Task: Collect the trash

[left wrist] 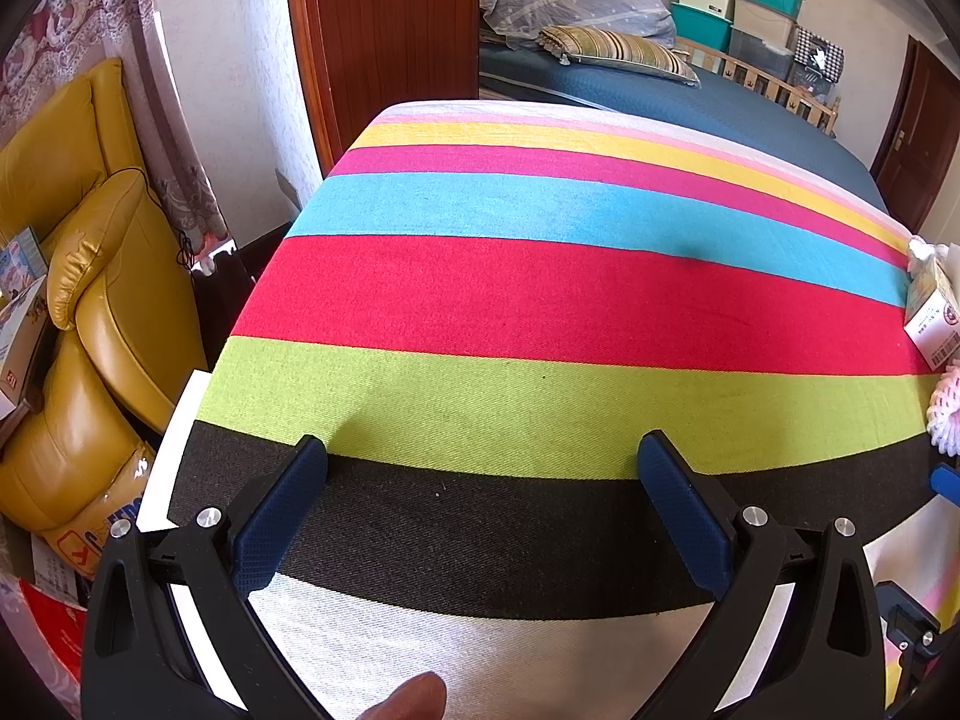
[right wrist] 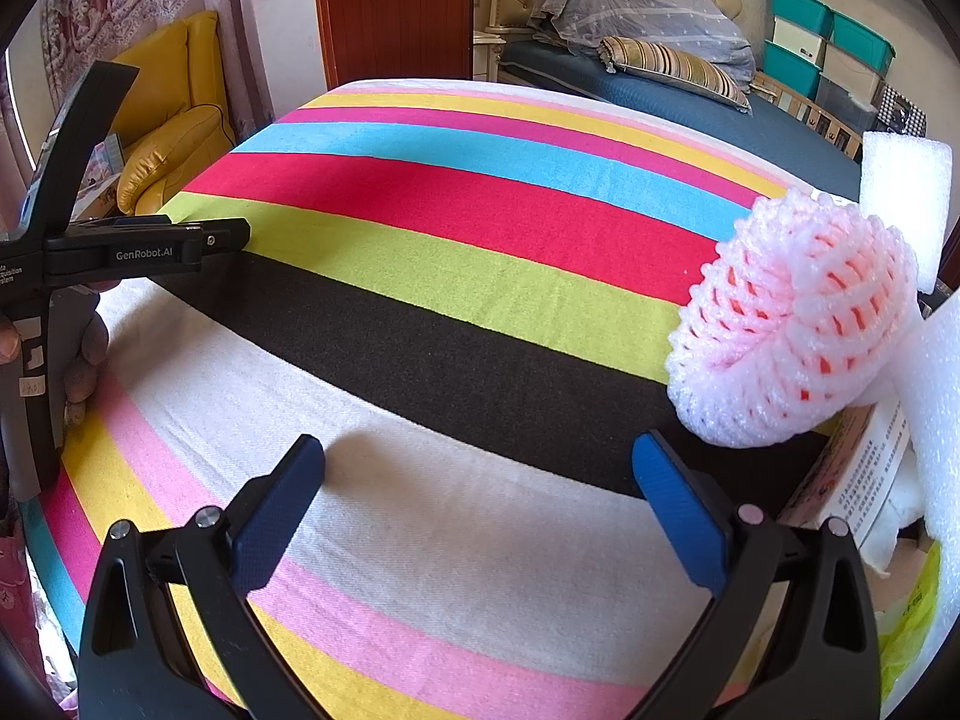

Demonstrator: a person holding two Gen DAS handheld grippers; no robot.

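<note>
A pink-white foam fruit net (right wrist: 792, 318) lies at the right edge of the striped tablecloth (right wrist: 480, 240), just ahead and to the right of my right gripper (right wrist: 480, 468), which is open and empty. Beside the net are a printed carton (right wrist: 864, 474), white foam pieces (right wrist: 903, 192) and crumpled tissue (right wrist: 894, 528). My left gripper (left wrist: 483, 468) is open and empty over the black stripe; the net (left wrist: 945, 414) and carton (left wrist: 933, 312) show at its far right edge. The left gripper's body also shows in the right wrist view (right wrist: 144, 246).
A yellow leather armchair (left wrist: 78, 300) with boxes stands left of the table. A bed (left wrist: 660, 96) with pillows, a wooden door (left wrist: 390, 30) and stacked teal storage bins (left wrist: 738, 6) lie beyond. A green bag (right wrist: 906, 618) sits at the lower right.
</note>
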